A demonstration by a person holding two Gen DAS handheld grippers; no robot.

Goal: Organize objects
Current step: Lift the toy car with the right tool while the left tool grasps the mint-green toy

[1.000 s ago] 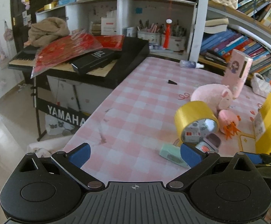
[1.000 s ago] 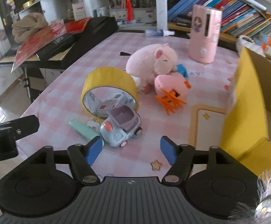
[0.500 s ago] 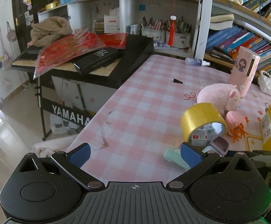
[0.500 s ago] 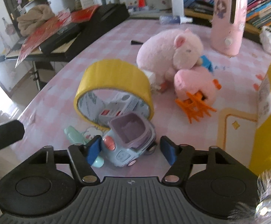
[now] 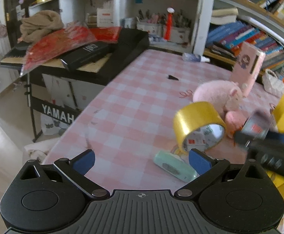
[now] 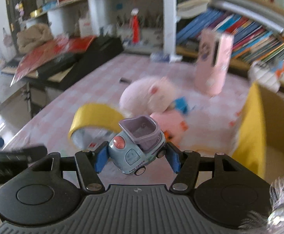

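**Desk:** Right wrist view first — what carries it all?

**Photographer:** A pink-checked tabletop (image 6: 95,83), blurred by motion. A yellow box (image 6: 253,120) stands at its right edge. A keyboard (image 5: 110,58) stands off its left edge, red sheets (image 5: 63,42) piled on top, with bookshelves (image 5: 259,37) behind the far edge.

**Desk:** And on the tabletop?

**Photographer:** A pink plush (image 6: 147,95) sits mid-table, toward the right edge, with a tall pink case (image 6: 214,64) upright beyond it. A yellow tape roll (image 5: 198,124) stands on its rim just in front of the plush, nearer the camera's edge. A smaller pink toy (image 6: 169,119) lies between plush and tape. A mint-green tube (image 5: 174,166) lies flat near the close edge, just in front of the tape.

**Desk:** The grippers?

**Photographer:** The right gripper (image 6: 136,156) has its blue pads clamped on the sides of a toy truck (image 6: 137,148), blue with a purple tipper, tilted and raised off the tabletop, in front of the tape. From the left wrist view, truck and gripper appear as a blur near the right edge, beside the box. The left gripper (image 5: 141,159) hangs over the near edge, jaws spread wide, holding nothing; the tube lies close to its right pad (image 5: 198,160).
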